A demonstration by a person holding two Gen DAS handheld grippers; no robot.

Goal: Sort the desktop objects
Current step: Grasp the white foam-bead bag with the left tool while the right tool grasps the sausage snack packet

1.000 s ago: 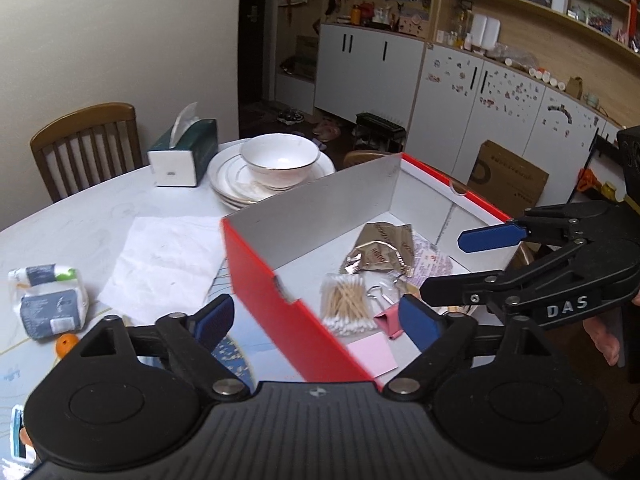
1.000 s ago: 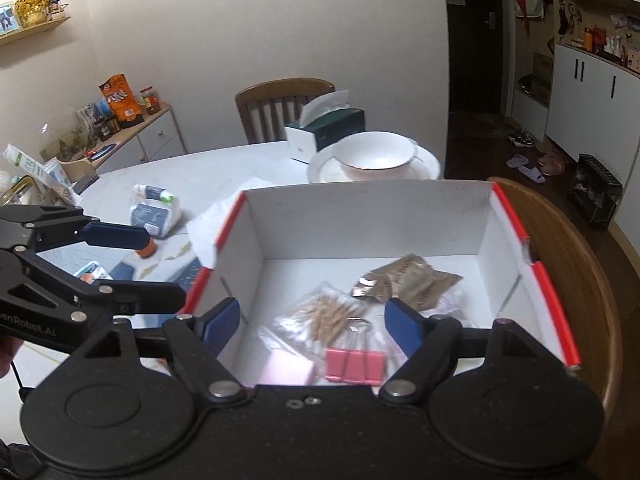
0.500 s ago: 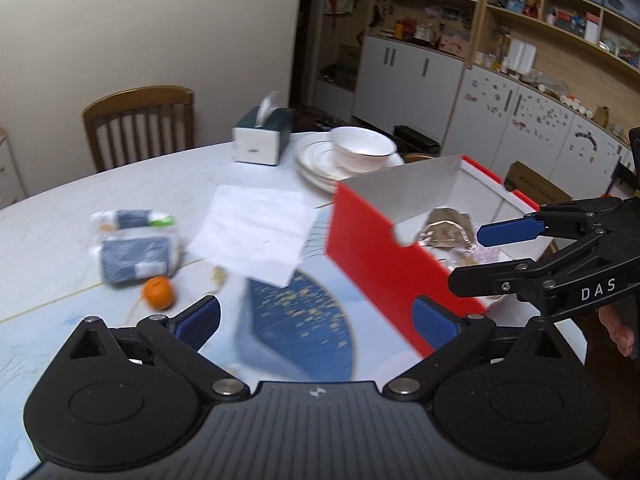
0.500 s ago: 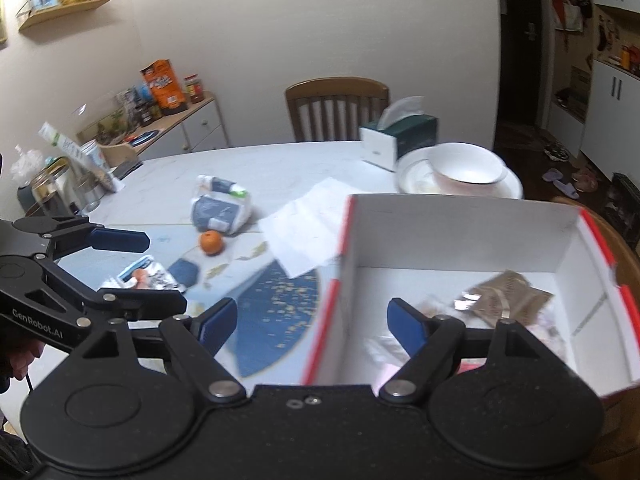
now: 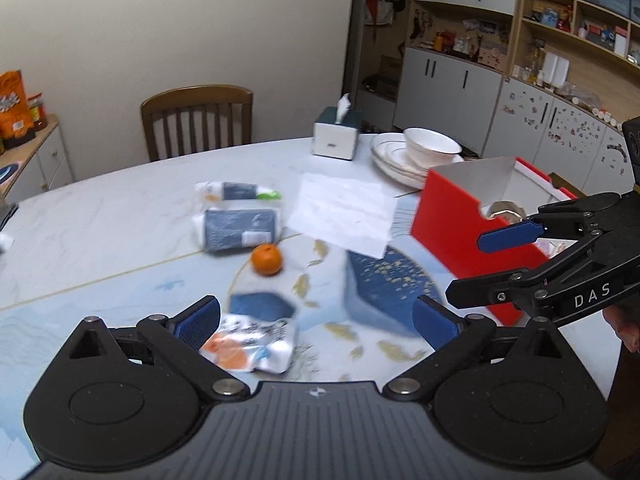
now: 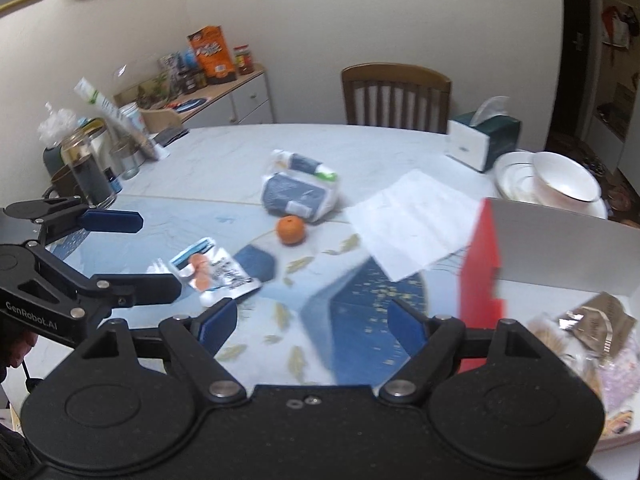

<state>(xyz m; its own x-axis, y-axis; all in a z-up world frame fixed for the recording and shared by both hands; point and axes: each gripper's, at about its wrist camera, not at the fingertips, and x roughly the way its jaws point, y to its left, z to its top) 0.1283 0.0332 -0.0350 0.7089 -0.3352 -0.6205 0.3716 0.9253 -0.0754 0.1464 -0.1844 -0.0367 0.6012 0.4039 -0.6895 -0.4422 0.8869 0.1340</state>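
Both grippers hang spread and empty over a cluttered table, with the sorting box off to the right.

The marble-patterned table (image 5: 100, 216) carries everything; the red box (image 5: 460, 236) with white inner walls sits at its right edge, and the right wrist view shows a brown foil packet (image 6: 600, 316) and other blurred small items inside it. A white sheet of paper (image 5: 344, 216) lies just left of the box, with a stack of plates and a bowl (image 5: 432, 148) and a tissue box (image 5: 336, 136) behind. Near the middle lie blue-and-white packs (image 5: 238, 224), with an orange fruit (image 5: 266, 259) just in front of them. A crumpled snack packet (image 5: 252, 348) lies nearest. The left gripper (image 5: 316, 322) has its jaws wide apart above that packet, gripping nothing; the right gripper (image 6: 312, 320) is also spread, over bare tabletop, empty.
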